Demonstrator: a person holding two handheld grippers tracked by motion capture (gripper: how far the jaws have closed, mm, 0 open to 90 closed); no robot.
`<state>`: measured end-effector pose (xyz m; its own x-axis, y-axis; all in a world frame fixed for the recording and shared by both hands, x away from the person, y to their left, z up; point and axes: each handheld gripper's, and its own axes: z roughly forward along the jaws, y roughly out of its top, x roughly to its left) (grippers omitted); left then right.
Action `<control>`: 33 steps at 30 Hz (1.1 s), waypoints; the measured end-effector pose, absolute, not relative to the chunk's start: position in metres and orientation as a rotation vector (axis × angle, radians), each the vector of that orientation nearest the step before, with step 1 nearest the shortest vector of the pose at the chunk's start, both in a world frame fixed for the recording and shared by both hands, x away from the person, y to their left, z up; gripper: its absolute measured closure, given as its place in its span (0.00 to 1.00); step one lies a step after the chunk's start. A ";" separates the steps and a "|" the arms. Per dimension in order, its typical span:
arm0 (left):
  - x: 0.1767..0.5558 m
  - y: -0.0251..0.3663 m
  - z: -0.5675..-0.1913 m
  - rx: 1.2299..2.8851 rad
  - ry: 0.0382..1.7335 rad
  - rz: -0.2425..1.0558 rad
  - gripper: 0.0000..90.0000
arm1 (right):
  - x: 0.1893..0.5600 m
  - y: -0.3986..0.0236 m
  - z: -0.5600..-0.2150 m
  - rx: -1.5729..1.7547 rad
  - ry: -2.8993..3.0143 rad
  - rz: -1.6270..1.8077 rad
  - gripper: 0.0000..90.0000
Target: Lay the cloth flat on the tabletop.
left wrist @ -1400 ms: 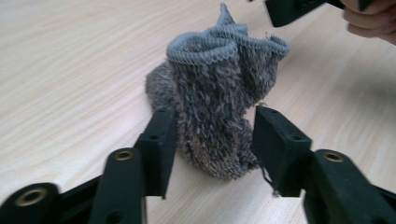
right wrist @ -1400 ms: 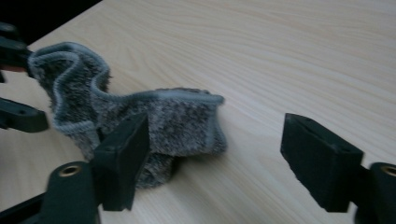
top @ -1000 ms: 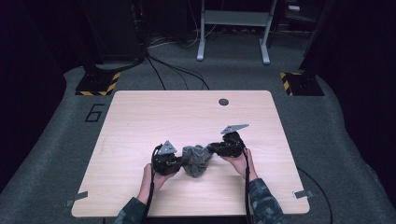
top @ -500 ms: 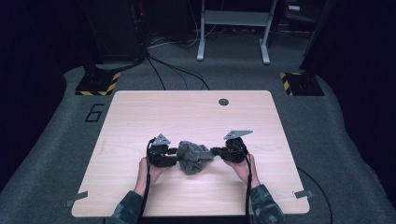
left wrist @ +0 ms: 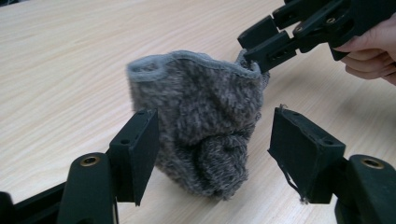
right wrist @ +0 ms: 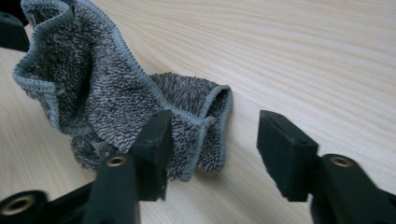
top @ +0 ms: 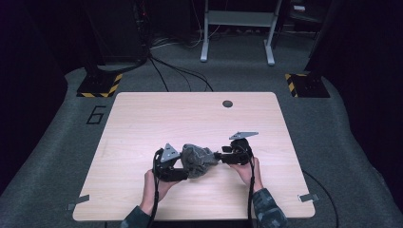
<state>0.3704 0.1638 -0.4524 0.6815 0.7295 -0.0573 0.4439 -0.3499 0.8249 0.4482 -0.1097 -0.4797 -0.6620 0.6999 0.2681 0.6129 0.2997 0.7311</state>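
A crumpled grey terry cloth (top: 197, 160) with a stitched hem lies bunched on the wooden table (top: 157, 118), between the two grippers. My left gripper (top: 183, 167) is at its left side. In the left gripper view that gripper (left wrist: 217, 144) stands open, with the cloth (left wrist: 205, 116) rising between its jaws and a small gap at the right jaw. My right gripper (top: 217, 156) is at the cloth's right side. In the right gripper view it (right wrist: 219, 149) is open around a folded hem edge of the cloth (right wrist: 93, 88). The right gripper's jaws also reach the cloth's top corner in the left gripper view.
A round dark grommet (top: 227, 103) sits near the table's far edge. Around the table are grey carpet, black cables, a white metal frame (top: 237, 28) at the back, and yellow-and-black striped bases (top: 100, 84) at both far corners.
Both hands have shifted only slightly. The cloth now stands a little more gathered between the two grippers.
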 end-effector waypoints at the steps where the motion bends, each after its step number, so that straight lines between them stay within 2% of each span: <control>1: 0.371 0.160 -0.453 2.012 0.902 0.403 0.36 | 0.448 -0.110 -0.480 1.242 2.449 1.305 0.46; 4: 0.370 0.148 -0.455 2.003 0.898 0.395 0.35 | 0.449 -0.110 -0.483 1.254 2.465 1.306 0.41; 8: 0.368 0.136 -0.454 2.028 0.869 0.448 0.35 | 0.446 -0.112 -0.484 1.271 2.490 1.335 0.34; 14: 0.374 0.126 -0.459 2.033 0.910 0.545 0.40 | 0.442 -0.115 -0.489 1.283 2.520 1.395 0.35; 15: 0.375 0.126 -0.459 2.035 0.909 0.561 0.41 | 0.444 -0.114 -0.490 1.289 2.529 1.377 0.37; 17: 0.378 0.125 -0.462 2.027 0.919 0.575 0.45 | 0.446 -0.111 -0.494 1.291 2.547 1.358 0.47; 23: 0.385 0.126 -0.470 2.020 0.909 0.541 0.74 | 0.443 -0.105 -0.493 1.222 2.532 1.344 0.79; 25: 0.387 0.126 -0.472 2.009 0.912 0.529 0.86 | 0.442 -0.106 -0.492 1.209 2.515 1.342 0.85; 27: 0.389 0.128 -0.474 2.008 0.903 0.518 0.94 | 0.440 -0.106 -0.490 1.194 2.498 1.351 0.89; 33: 0.391 0.145 -0.473 1.970 0.868 0.399 0.96 | 0.435 -0.115 -0.479 1.153 2.412 1.342 0.94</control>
